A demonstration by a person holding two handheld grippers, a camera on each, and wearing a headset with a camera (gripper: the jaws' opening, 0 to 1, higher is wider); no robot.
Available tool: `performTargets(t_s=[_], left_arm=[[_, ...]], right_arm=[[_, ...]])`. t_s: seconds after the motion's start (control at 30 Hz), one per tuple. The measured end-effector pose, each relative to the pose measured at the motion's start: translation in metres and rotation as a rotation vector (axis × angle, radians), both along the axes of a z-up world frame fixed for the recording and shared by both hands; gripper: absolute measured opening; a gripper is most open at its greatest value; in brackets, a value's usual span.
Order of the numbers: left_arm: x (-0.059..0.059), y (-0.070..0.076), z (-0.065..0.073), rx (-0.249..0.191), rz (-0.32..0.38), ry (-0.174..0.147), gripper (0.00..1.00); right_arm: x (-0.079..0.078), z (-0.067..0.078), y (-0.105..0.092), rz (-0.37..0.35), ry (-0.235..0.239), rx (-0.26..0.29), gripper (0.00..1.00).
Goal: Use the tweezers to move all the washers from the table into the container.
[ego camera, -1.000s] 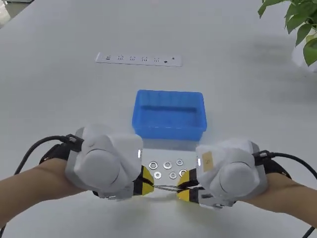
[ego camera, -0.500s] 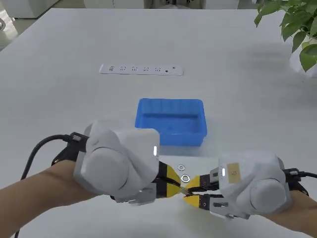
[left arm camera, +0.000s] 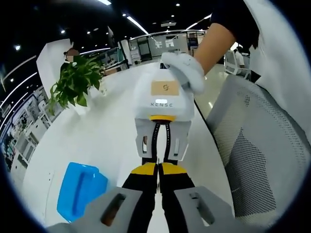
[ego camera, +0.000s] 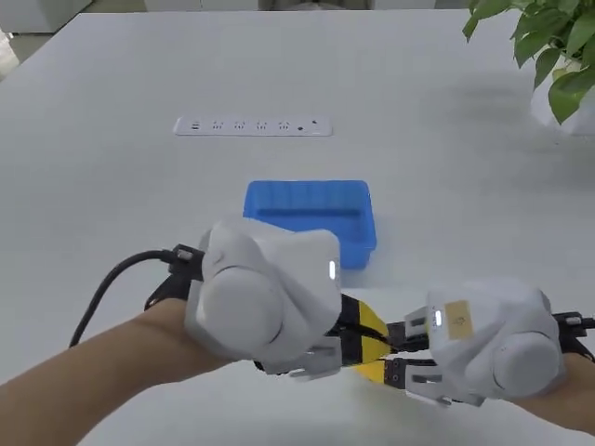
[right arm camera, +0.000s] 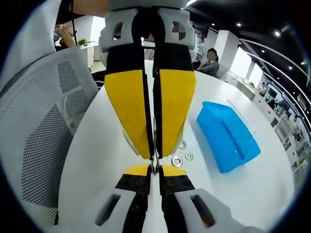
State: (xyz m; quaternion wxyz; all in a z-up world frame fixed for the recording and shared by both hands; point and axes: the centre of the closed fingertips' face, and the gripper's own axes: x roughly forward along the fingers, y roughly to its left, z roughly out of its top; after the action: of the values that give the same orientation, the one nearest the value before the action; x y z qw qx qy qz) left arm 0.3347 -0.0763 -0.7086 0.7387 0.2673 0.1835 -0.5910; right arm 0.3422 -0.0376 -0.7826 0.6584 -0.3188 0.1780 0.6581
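The two grippers meet jaw tip to jaw tip just in front of the blue container [ego camera: 311,216]. My left gripper [ego camera: 376,336] is shut, and my right gripper [ego camera: 376,370] is shut facing it. In the right gripper view a thin metal sliver of the tweezers [right arm camera: 154,166] shows between my right gripper [right arm camera: 154,171] and the yellow jaws of the left gripper [right arm camera: 152,154]. Washers [right arm camera: 177,160] lie on the white table beside the jaws, near the blue container [right arm camera: 228,136]. In the left gripper view my left gripper [left arm camera: 157,169] faces the right gripper [left arm camera: 157,158], with the container [left arm camera: 80,191] off to the lower left.
A white power strip [ego camera: 251,125] lies beyond the container. A green plant [ego camera: 544,42] stands at the table's far right corner. A grey mesh chair [right arm camera: 43,116] stands at the near edge. Bare white table [ego camera: 112,204] spreads to the left.
The left gripper has swung right and over the washers, which it now hides in the head view. The gap between the grippers has closed, and the tweezers no longer show between them there.
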Motion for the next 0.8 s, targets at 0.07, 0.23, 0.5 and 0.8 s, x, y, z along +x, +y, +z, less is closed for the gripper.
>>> performTargets(t_s=[0.07, 0.23, 0.5, 0.8], left_arm=[[0.001, -0.001, 0.0, -0.021, 0.006, 0.006, 0.05], [0.002, 0.001, -0.002, -0.04, 0.016, 0.015, 0.06], [0.002, 0.006, -0.005, -0.056, 0.028, 0.021, 0.06], [-0.005, 0.013, -0.004, -0.053, 0.029, 0.01, 0.05]], right_arm=[[0.001, 0.0, 0.0, -0.001, 0.008, 0.004, 0.08], [0.0, 0.0, 0.001, 0.0, 0.018, 0.01, 0.08], [0.0, 0.0, 0.004, 0.009, 0.02, 0.011, 0.08], [-0.005, 0.001, 0.009, 0.028, -0.003, -0.008, 0.08]])
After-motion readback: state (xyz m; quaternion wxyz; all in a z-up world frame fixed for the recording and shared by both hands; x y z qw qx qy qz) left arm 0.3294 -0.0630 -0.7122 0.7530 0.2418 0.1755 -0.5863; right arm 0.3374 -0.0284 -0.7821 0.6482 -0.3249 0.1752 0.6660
